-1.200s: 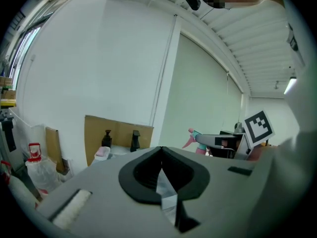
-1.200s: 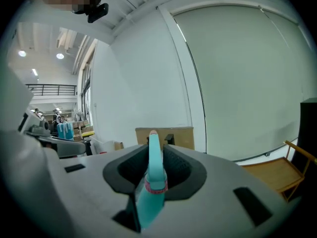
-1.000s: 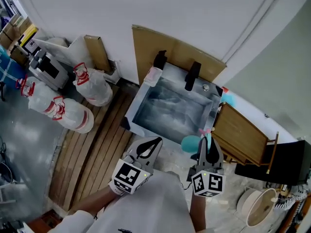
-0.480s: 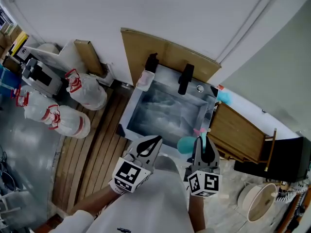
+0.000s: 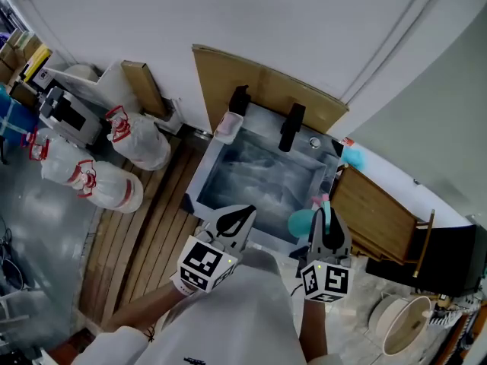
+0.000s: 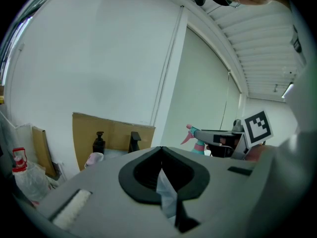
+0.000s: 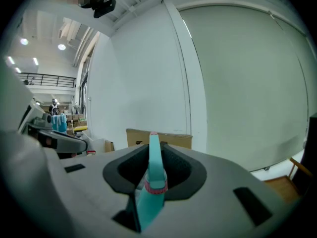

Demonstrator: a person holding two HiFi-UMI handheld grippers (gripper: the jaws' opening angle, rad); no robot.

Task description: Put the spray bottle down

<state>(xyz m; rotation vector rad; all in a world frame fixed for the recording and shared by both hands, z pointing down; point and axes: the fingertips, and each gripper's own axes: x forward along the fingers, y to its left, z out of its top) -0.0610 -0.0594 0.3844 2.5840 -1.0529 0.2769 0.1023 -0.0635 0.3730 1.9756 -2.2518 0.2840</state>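
A teal spray bottle (image 5: pixel 301 221) with a pink nozzle (image 5: pixel 326 201) hangs over the near right corner of the steel sink (image 5: pixel 215 160). My right gripper (image 5: pixel 326 233) is shut on it. In the right gripper view the bottle's teal neck with a pink ring (image 7: pixel 151 178) stands between the jaws of the right gripper (image 7: pixel 151 152). My left gripper (image 5: pixel 233 223) hovers by the sink's near edge, left of the bottle. In the left gripper view a thin pale cloth (image 6: pixel 165 191) is pinched in the left gripper (image 6: pixel 161 168), and the spray bottle (image 6: pixel 197 137) shows at the right.
Brown cardboard (image 5: pixel 266 82) leans behind the sink, with a black tap (image 5: pixel 291 125), a black pump bottle (image 5: pixel 238 100) and a pink cup (image 5: pixel 227 126) at the back rim. White tied bags (image 5: pixel 141 139) lie left on wooden slats (image 5: pixel 152 226). A wooden table (image 5: pixel 377 215) and a white bucket (image 5: pixel 407 322) are right.
The right gripper with the spray bottle has shifted slightly right and toward the sink's corner. The left gripper has hardly moved.
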